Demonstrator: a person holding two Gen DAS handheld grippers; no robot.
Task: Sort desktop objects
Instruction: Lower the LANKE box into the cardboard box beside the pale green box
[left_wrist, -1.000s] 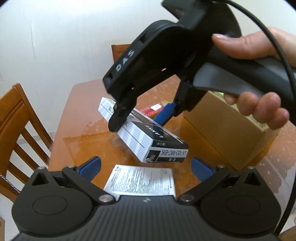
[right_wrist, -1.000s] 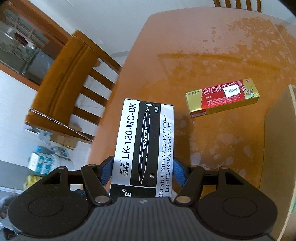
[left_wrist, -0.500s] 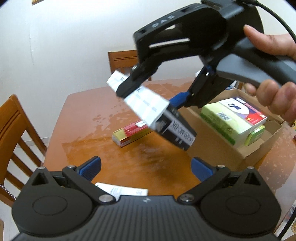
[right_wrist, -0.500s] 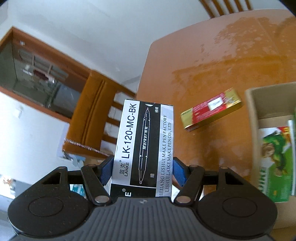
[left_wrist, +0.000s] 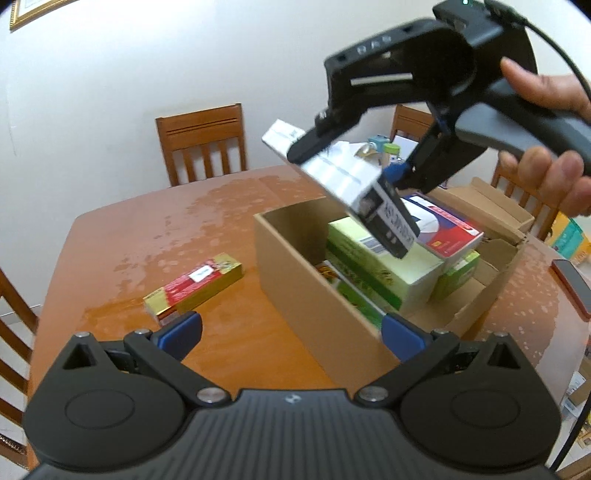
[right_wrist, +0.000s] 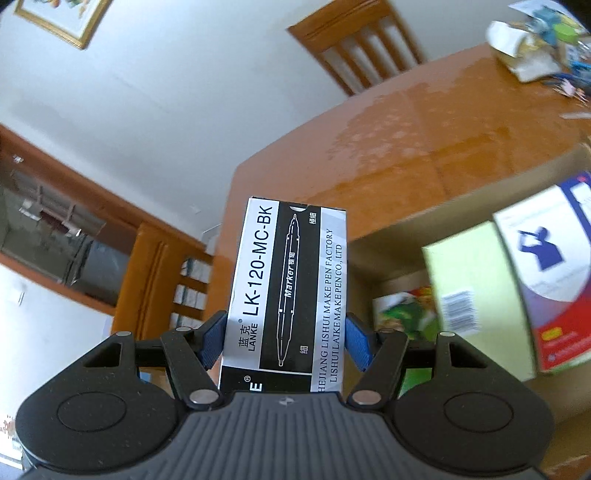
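Holding a marker box (right_wrist: 286, 295) in our right gripper (right_wrist: 285, 341), jaws pressed on its two long sides, near end tucked back against the gripper body. From the left wrist view the marker box (left_wrist: 347, 184) hangs tilted in the air, lower end down over the open carton (left_wrist: 303, 284), not touching what lies inside. A hand (left_wrist: 550, 147) grips the right gripper's handle at upper right. Carton stands on the table (left_wrist: 155, 236) and already holds a green box (left_wrist: 388, 266), a white-and-red box (left_wrist: 447, 229) lying partly on it, and more green packs beneath. Our left gripper (left_wrist: 291, 332) is low over the table, jaws wide and empty, one blue pad (left_wrist: 181, 330) near a red-and-gold box (left_wrist: 195, 284), the other (left_wrist: 400, 334) in front of the carton's near wall. Red-and-gold box lies flat on the table, left of the carton and apart from it. Wooden chair (left_wrist: 203, 144) stands at the table's far edge.
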